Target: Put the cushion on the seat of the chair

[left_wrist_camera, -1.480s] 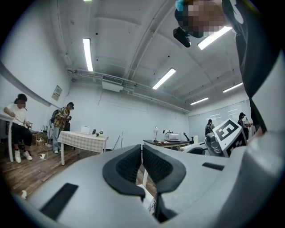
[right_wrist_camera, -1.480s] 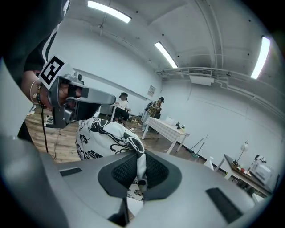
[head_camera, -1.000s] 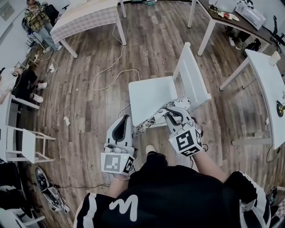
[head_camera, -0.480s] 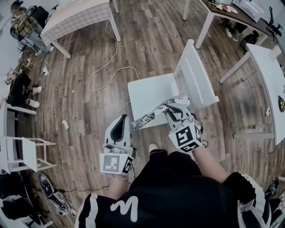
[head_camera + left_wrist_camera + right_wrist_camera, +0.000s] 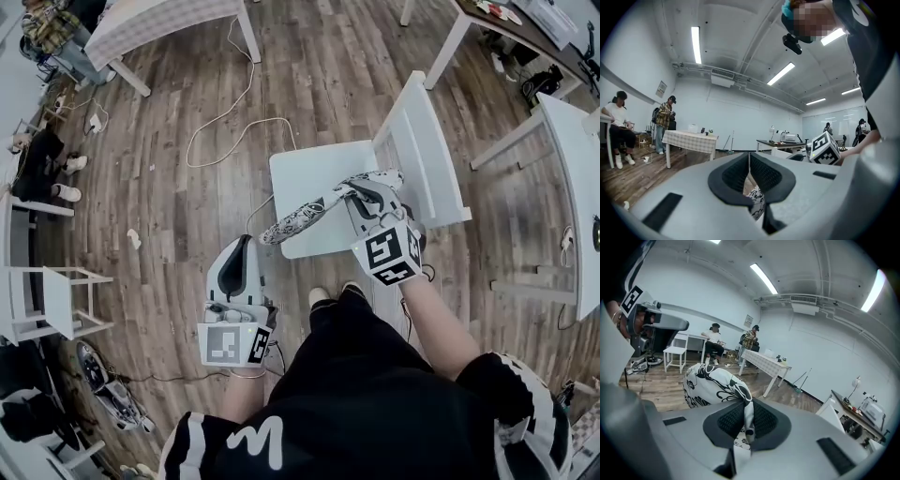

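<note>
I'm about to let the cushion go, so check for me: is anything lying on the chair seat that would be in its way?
Nothing visible stands in the way. The white seat is bare, and the cushion, clamped in the right gripper, hangs over its near edge with only open seat beyond it.

Wood (perhaps laminate) floor (image 5: 328,75), white tables (image 5: 574,178)

Black top (image 5: 375,398), white-striped sleeves (image 5: 536,427)
</note>
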{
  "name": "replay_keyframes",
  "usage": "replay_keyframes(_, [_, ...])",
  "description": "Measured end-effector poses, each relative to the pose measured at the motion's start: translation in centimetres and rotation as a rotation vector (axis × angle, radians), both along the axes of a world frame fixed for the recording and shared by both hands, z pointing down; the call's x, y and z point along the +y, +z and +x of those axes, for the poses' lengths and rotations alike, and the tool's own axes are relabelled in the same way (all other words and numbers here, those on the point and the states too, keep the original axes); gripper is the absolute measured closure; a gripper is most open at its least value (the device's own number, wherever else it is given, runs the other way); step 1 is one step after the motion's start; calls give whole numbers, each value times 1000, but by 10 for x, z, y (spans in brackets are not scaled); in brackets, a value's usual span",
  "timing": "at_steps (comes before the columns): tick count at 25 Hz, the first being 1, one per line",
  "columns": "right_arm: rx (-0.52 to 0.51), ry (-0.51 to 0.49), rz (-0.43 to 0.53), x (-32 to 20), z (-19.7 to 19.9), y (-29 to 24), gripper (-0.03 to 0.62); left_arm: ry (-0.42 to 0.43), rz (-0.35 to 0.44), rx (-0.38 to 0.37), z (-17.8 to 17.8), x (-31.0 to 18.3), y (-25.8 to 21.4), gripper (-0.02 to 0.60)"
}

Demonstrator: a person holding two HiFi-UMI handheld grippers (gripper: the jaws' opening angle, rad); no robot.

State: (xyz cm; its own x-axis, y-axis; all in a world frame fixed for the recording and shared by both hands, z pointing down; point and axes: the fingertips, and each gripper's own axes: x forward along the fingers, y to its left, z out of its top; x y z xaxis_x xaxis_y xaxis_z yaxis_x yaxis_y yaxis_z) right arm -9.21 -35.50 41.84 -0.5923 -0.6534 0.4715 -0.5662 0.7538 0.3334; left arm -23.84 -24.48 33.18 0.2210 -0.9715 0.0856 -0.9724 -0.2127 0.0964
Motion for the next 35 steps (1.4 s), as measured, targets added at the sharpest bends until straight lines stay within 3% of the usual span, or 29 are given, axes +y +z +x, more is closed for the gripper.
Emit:
replay_keyframes(6, [15, -3, -39, -2, 2, 25, 566, -41, -32, 5, -9, 1, 12, 568])
replay_keyframes(18, [158, -57, -264, 71, 19, 153, 566, -48, -122, 19, 0, 9, 58, 568])
replay_keyframes(25, [216, -59, -317, 86, 22, 218, 566, -49, -185, 32, 3, 14, 97, 568])
replay_keyframes(35, [251, -57, -317, 72, 10, 293, 566, -55, -281, 55, 9, 32, 157, 568])
